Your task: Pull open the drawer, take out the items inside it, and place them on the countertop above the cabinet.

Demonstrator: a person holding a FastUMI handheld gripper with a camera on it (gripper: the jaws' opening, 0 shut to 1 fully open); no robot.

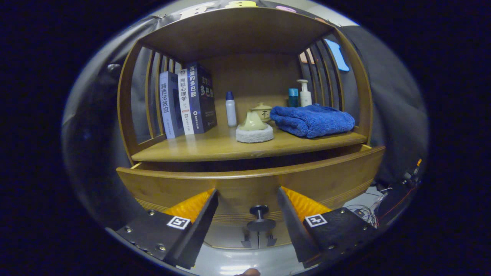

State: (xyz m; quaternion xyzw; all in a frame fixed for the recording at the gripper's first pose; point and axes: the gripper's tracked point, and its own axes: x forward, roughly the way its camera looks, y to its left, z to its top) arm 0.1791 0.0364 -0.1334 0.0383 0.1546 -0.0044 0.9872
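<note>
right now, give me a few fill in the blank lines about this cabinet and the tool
1. The tool is ____, its fingers either side of the drawer knob without touching it.
2. The drawer is pulled ____ open.
3. The folded towel on the countertop is ____ in colour.
4. The books stand ____.

Missing words: open; slightly; blue; upright

Pretty dim, warm overhead light, shelf (245, 147) sharp, heavy fisheye bend at 3 and 9, glare at 6.
</note>
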